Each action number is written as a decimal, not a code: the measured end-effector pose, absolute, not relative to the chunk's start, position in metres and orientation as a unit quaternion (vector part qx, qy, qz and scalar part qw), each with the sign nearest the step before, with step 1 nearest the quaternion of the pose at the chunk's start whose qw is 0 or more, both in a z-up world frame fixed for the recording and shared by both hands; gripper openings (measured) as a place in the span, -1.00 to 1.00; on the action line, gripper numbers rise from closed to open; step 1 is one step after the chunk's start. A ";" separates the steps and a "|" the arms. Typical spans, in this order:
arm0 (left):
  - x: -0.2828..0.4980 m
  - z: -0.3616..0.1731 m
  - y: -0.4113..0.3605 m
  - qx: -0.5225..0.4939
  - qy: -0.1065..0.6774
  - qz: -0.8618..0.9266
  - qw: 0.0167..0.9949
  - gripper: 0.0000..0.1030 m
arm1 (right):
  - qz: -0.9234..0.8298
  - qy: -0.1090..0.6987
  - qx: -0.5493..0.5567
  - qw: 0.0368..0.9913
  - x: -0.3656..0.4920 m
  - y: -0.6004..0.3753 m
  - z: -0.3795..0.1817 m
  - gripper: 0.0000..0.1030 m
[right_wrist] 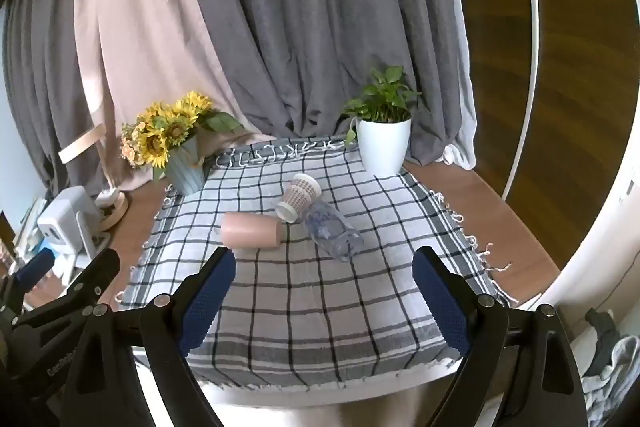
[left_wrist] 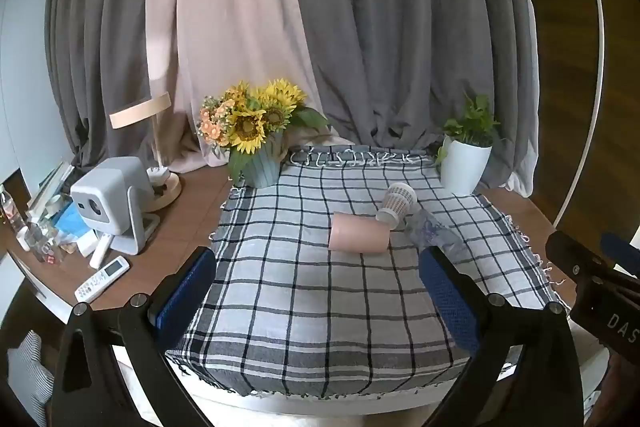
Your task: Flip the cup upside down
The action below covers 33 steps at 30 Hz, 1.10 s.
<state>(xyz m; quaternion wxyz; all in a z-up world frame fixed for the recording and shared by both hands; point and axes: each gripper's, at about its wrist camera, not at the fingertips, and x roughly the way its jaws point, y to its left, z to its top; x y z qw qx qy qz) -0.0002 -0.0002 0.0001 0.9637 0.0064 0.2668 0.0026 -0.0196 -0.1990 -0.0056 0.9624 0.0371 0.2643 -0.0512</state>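
Observation:
Three cups lie on their sides in the middle of the checked cloth (left_wrist: 300,299). A pink cup (left_wrist: 359,237) (right_wrist: 252,231) is on the left. A white cup with a dotted pattern (left_wrist: 397,204) (right_wrist: 299,197) lies behind it. A clear patterned glass (left_wrist: 434,231) (right_wrist: 332,233) lies to the right. My left gripper (left_wrist: 320,275) is open and empty, short of the pink cup. My right gripper (right_wrist: 325,277) is open and empty, short of the cups. The right gripper's body shows at the right edge of the left wrist view (left_wrist: 592,279).
A blue vase of sunflowers (left_wrist: 256,135) (right_wrist: 176,147) stands at the cloth's back left. A white pot with a green plant (left_wrist: 466,155) (right_wrist: 382,131) stands at the back right. A projector (left_wrist: 110,203), a lamp (left_wrist: 160,131) and a remote (left_wrist: 102,277) sit on the wooden table left of the cloth. Curtains hang behind.

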 end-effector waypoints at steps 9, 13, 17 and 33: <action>0.003 -0.001 0.003 -0.001 0.271 -0.001 0.963 1.00 | -0.047 0.272 0.043 0.960 -0.017 -0.201 -0.008 0.75; 0.004 -0.002 0.006 -0.003 0.268 0.000 0.963 1.00 | -0.045 0.271 0.044 0.961 -0.014 -0.203 -0.009 0.75; 0.006 0.004 0.003 -0.005 0.265 0.002 0.964 1.00 | -0.048 0.270 0.044 0.961 -0.017 -0.197 -0.005 0.75; 0.006 0.002 0.000 -0.004 0.263 -0.002 0.965 1.00 | -0.048 0.273 0.045 0.960 -0.014 -0.199 -0.006 0.75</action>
